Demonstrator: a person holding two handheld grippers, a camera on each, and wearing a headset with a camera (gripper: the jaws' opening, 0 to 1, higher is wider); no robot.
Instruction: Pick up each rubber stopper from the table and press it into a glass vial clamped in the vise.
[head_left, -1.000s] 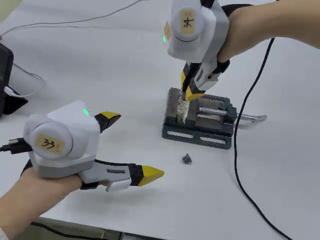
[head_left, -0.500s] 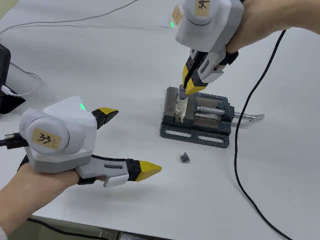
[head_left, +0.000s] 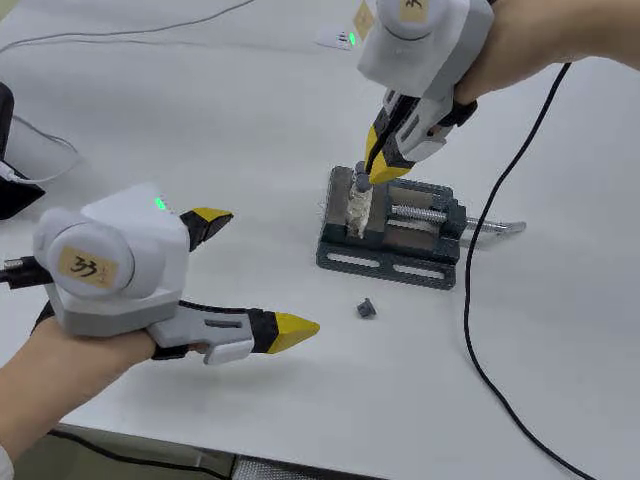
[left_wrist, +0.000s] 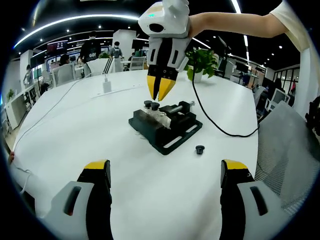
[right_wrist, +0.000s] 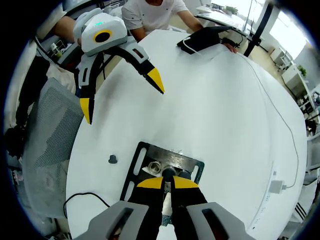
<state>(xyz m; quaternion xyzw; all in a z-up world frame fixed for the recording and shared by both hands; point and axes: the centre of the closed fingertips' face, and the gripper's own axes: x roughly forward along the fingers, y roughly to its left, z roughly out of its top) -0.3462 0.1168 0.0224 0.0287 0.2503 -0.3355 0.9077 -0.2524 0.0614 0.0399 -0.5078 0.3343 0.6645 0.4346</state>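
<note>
- Right gripper (head_left: 372, 172): fingers drawn together to a point with nothing between them, tips directly over the vise (head_left: 385, 265).
- The press is best made straight down the vial's axis and gently, so the glass neither tilts nor cracks.
- Seated stopper (head_left: 359, 170): caps the glass vial (head_left: 357, 212) clamped in the vise. I cannot tell whether the tips touch it.
- Loose stopper (head_left: 366, 309): lies on the tabletop (head_left: 200, 120) just in front of the vise, likely next.
- Left gripper (head_left: 258, 270): fingers spread wide and empty, well left of the vise.
</note>
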